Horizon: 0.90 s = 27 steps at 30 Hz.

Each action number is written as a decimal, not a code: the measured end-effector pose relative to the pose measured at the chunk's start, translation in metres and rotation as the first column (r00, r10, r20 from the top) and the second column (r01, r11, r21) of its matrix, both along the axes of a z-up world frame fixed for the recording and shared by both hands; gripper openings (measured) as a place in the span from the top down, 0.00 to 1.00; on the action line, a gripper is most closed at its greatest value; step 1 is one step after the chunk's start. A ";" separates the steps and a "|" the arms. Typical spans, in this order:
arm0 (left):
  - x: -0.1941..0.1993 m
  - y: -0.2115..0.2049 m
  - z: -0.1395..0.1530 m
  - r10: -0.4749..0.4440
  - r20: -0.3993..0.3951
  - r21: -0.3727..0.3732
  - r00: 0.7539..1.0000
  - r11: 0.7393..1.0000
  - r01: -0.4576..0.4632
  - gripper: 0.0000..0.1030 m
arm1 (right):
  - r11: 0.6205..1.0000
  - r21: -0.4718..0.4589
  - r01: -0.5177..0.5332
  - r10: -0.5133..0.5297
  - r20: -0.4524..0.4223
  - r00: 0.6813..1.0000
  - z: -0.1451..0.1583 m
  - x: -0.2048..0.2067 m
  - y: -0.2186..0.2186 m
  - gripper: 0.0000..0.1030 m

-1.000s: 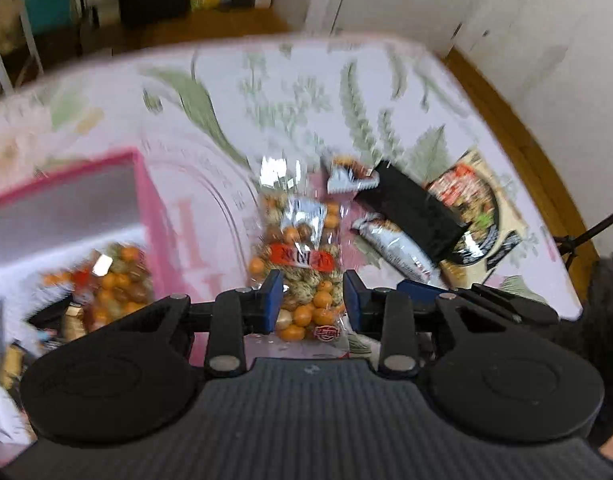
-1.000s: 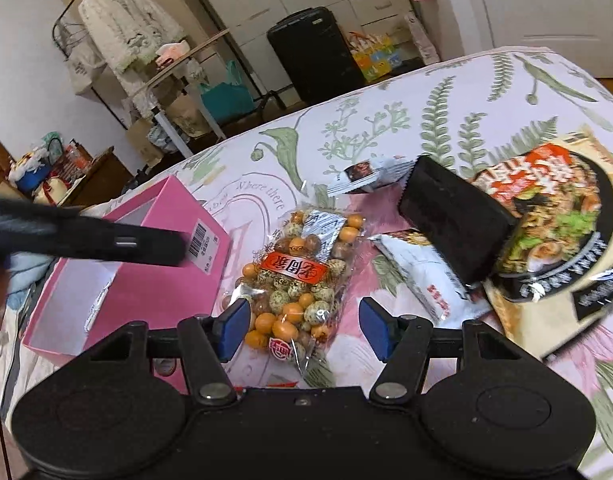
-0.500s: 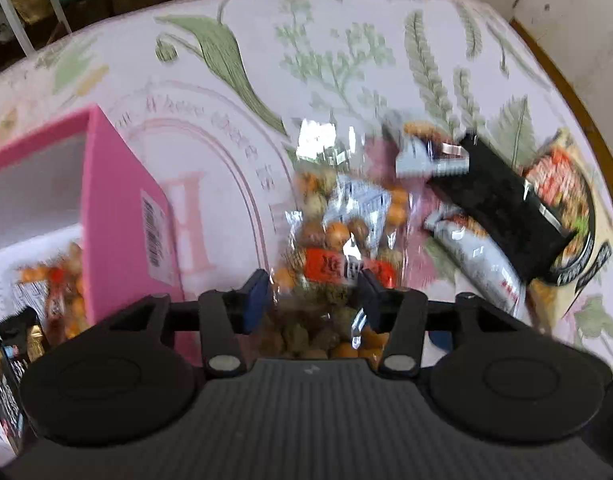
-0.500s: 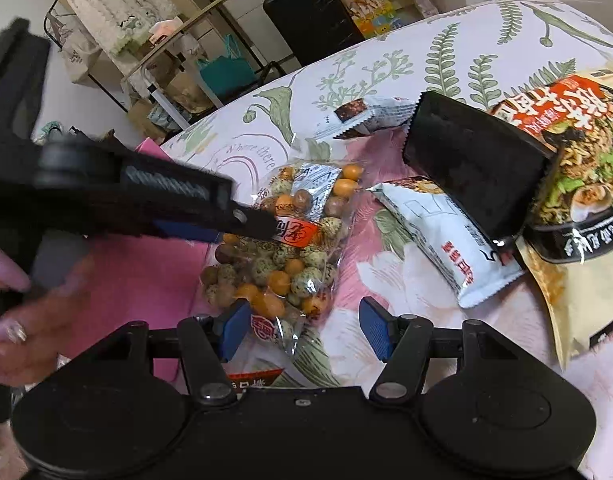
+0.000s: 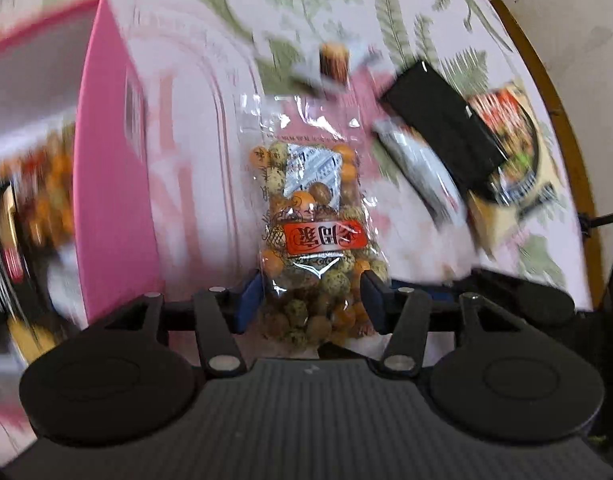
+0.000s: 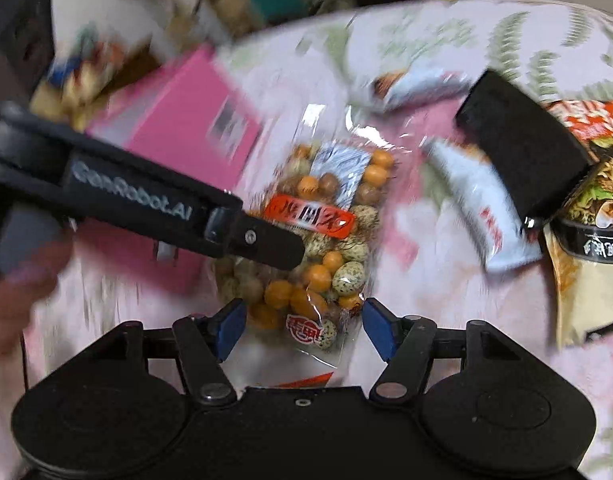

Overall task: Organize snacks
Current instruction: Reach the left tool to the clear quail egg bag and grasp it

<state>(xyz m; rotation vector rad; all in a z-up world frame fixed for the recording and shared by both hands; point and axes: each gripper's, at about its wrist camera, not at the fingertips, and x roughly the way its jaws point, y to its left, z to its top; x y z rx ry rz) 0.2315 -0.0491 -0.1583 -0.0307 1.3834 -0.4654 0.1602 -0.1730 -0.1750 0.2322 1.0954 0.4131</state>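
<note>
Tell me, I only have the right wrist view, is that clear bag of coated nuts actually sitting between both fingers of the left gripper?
Observer: Yes. In the left wrist view the lower end of the nut bag sits between both fingers of the left gripper. I see no clear squeeze on it.
Operator: Is anything in the pink box yet?
Observer: Yes. The pink box holds a blurred orange snack pack.
Operator: What lies beyond the noodle pack?
Observer: Past the noodle pack the cloth ends at a brown wooden strip.
</note>
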 end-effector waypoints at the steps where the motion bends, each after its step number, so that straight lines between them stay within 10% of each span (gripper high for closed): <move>1: -0.007 0.003 -0.001 0.019 -0.013 -0.027 1.000 0.999 -0.019 0.51 | 0.998 -0.044 -0.036 0.036 -0.009 0.999 0.004 -0.004 0.004 0.29; 12: -0.029 0.012 -0.013 0.109 0.091 -0.083 0.990 0.991 -0.101 0.51 | 0.990 -0.143 0.021 0.000 0.143 0.990 -0.011 -0.014 0.035 0.00; 27: -0.041 0.022 -0.003 0.111 0.024 -0.182 0.993 0.978 -0.105 0.51 | 0.973 -0.208 0.101 -0.061 0.188 0.980 -0.004 -0.020 0.046 0.06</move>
